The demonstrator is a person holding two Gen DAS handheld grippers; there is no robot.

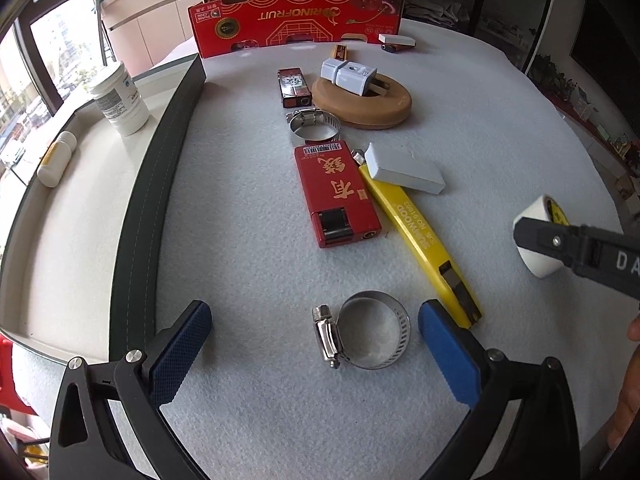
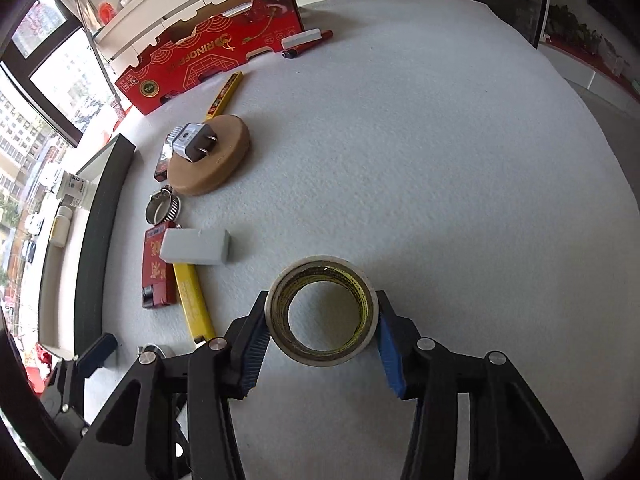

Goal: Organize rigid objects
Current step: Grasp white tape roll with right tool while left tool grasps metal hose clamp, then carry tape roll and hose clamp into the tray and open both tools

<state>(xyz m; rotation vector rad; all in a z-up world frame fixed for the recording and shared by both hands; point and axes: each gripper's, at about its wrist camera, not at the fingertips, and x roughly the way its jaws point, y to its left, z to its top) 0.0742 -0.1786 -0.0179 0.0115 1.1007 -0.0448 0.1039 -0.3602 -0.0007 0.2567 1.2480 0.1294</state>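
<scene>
- White felt covers the desk (image 2: pixel 440 160), and a roll of tape (image 2: pixel 323 316) sits low in the middle of the right wrist view, its open core facing the camera.
- The right tool (image 2: pixel 322 338) has the roll between its blue pads, one on each side of the rim; it looks held, though I cannot tell how firmly.
- The left tool (image 1: pixel 316 356) stands wide with nothing in it, at the bottom of its own view.
- A metal hose clamp (image 1: pixel 362 330) lies flat on the felt between the left tool's fingers, screw end toward the left finger, touching neither.
- That clamp is nearer the left hand; the right tool shows only at that frame's right edge.
- Above it in the frame lie a red lighter (image 1: pixel 336 192) and a yellow knife (image 1: pixel 420 236), whose long axis runs from upper left to lower right.
</scene>
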